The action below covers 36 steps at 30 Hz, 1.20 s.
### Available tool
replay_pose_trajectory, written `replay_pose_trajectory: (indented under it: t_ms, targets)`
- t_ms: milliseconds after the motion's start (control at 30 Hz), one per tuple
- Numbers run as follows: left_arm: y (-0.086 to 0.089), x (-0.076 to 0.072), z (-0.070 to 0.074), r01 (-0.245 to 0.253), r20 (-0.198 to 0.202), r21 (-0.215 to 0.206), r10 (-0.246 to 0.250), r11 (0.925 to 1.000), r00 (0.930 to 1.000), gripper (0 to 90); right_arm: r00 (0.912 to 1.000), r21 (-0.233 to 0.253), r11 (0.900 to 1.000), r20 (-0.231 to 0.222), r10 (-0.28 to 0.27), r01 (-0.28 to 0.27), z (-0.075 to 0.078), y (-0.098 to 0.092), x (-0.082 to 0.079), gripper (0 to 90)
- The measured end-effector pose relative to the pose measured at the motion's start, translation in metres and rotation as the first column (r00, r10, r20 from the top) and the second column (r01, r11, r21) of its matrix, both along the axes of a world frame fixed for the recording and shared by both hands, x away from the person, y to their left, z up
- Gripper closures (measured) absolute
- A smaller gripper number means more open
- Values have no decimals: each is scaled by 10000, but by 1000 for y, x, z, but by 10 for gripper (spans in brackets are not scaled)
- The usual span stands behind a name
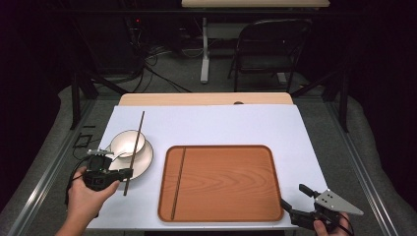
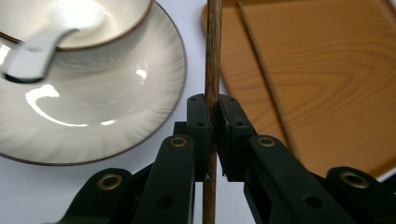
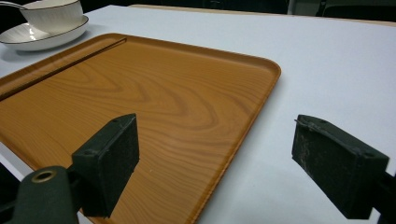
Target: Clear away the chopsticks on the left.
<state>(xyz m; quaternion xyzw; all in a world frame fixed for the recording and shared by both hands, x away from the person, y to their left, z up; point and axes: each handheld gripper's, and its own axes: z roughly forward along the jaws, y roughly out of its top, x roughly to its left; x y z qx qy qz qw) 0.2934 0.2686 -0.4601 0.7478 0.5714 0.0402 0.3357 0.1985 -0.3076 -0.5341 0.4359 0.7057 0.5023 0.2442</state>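
A white ribbed ceramic bowl (image 1: 127,143) holding a white spoon (image 2: 44,44) sits on a white saucer (image 1: 142,162) — just beside a wood-grain rectangular tray (image 1: 221,182) carrying one dark chopstick (image 1: 178,183). Beyond the white-topped table (image 1: 216,125) — a black folding chair (image 1: 268,46).

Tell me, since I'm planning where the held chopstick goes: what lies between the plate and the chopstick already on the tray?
In the high view, bare white table, then the tray rim, lie between plate and tray chopstick.

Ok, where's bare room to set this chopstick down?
The wooden tray is bare right of the chopstick already on it, and so is the white tabletop behind it. It is crowded around the bowl and plate, beside the left gripper.
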Motion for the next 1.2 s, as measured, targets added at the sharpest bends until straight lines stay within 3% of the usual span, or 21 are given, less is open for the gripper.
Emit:
replay_pose_trajectory:
  t_ms: [133, 233, 467, 733, 767, 933, 1200]
  targets:
    - [-8, 2, -6, -31, -700, -1011, -40, 9949, 9975, 844, 10000, 10, 10000, 8, -10, 10, 0, 0, 0, 141]
    - [-17, 3, -12, 73, -1140, -1479, -244, 9890, 9932, 844, 10000, 13, 10000, 20, -16, 16, 0, 0, 0, 141]
    - [-40, 4, -27, 84, -2205, -2507, -655, 9680, 9732, 844, 10000, 6, 10000, 42, 7, -7, 0, 0, -1, 141]
    - [-61, 6, -44, 167, -2753, -2470, -867, 9689, 9574, 843, 10000, 27, 10000, 75, 13, -13, 0, -1, -1, 141]
    - [-64, 6, -46, 201, -2881, -2363, -898, 9715, 9534, 843, 10000, 25, 10000, 78, 10, -10, 0, -1, -1, 141]
    - [-70, 8, -57, -72, -3327, -2415, -759, 9704, 9400, 843, 10000, 34, 10000, 74, 14, -14, 0, -1, -1, 141]
    - [-74, 11, -70, -314, -4056, -2318, -673, 9722, 9116, 842, 9999, 31, 10000, 101, 6, -7, 0, -1, -1, 141]
